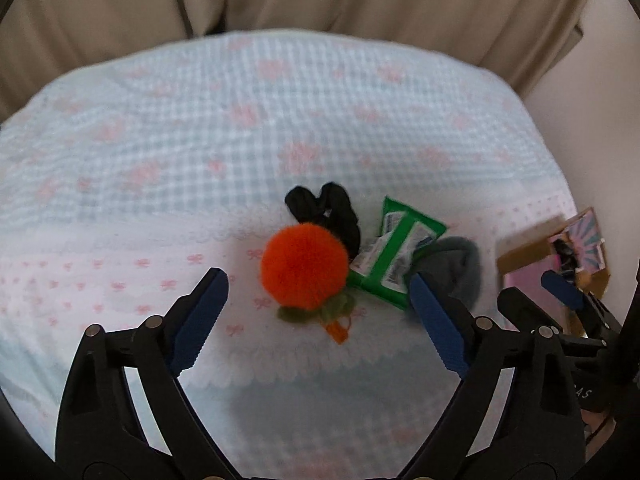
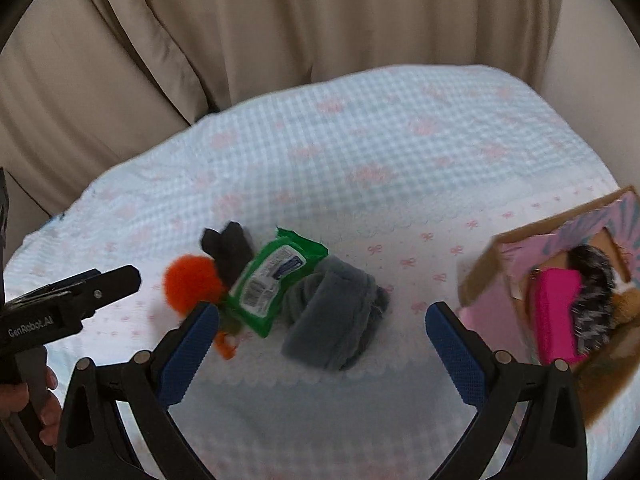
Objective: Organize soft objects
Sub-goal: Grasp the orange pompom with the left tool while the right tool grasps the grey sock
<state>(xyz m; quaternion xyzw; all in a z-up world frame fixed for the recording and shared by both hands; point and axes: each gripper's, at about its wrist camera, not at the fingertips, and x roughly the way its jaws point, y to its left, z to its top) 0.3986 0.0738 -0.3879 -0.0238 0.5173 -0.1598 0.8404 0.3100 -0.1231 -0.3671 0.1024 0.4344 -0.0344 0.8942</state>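
Near the front edge of the cloth-covered table (image 1: 200, 128), an orange pompom (image 1: 303, 266), black scrunchie (image 1: 324, 208), green wipes pack (image 1: 394, 254) and grey cloth (image 2: 336, 320) lie bunched together, touching. Both the left gripper (image 1: 320, 312) and right gripper (image 2: 322, 340) have fingers spread apart, holding nothing. At the right edge sits a cardboard box (image 2: 480, 276) containing a pink pouch (image 2: 558, 320).

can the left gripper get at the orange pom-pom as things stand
Probably yes. The left gripper is open, and the orange pom-pom lies between its fingers with nothing on top of it. The black scrunchie and green wipes pack touch only its far side.
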